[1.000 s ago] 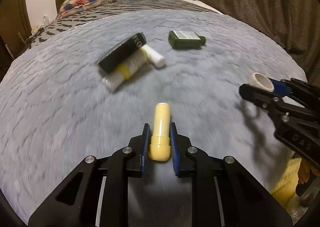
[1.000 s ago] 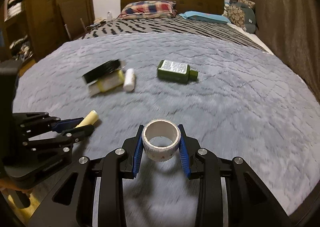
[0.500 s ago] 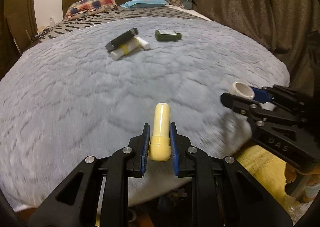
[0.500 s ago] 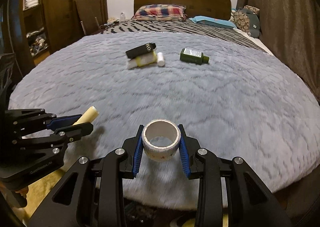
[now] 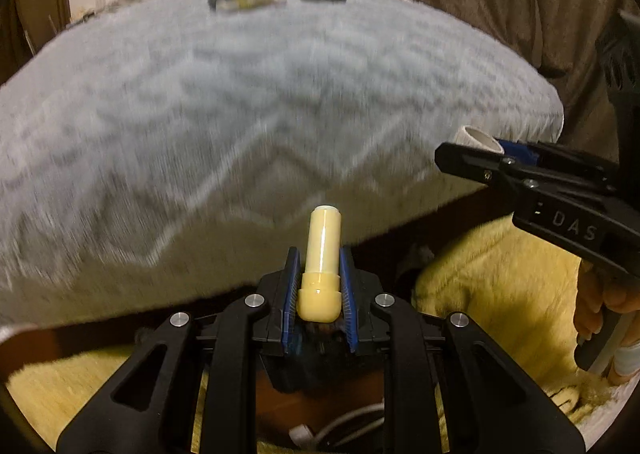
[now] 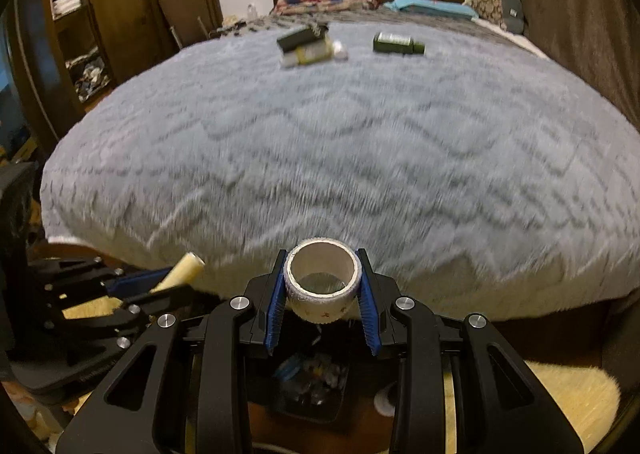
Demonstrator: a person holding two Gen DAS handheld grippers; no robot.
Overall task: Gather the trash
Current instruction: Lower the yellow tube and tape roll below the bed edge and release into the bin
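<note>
Two pieces of trash are in hand at the foot edge of the bed (image 6: 320, 158): the left gripper (image 5: 319, 286) is clamped on the cap end of a small yellow tube (image 5: 323, 250), whose long axis runs straight out along the fingers, and the right gripper (image 6: 322, 286) is pinched narrow on a tape roll (image 6: 322, 280), its hole facing the camera. Both tools sit past the blanket's near edge, over the floor and a yellow rug (image 5: 500, 286). Below the right gripper, just under the tape roll, a dark bin (image 6: 312, 382) with mixed scraps inside shows between the fingers, so the drop looks like a short move downward for that hand, which is nearer. The left gripper is beside it to the left and would need to come across toward the bin. Far off near the head of the bed lie a green bottle (image 6: 398, 43) and a small stack of items (image 6: 308, 44), not yet collected.
</note>
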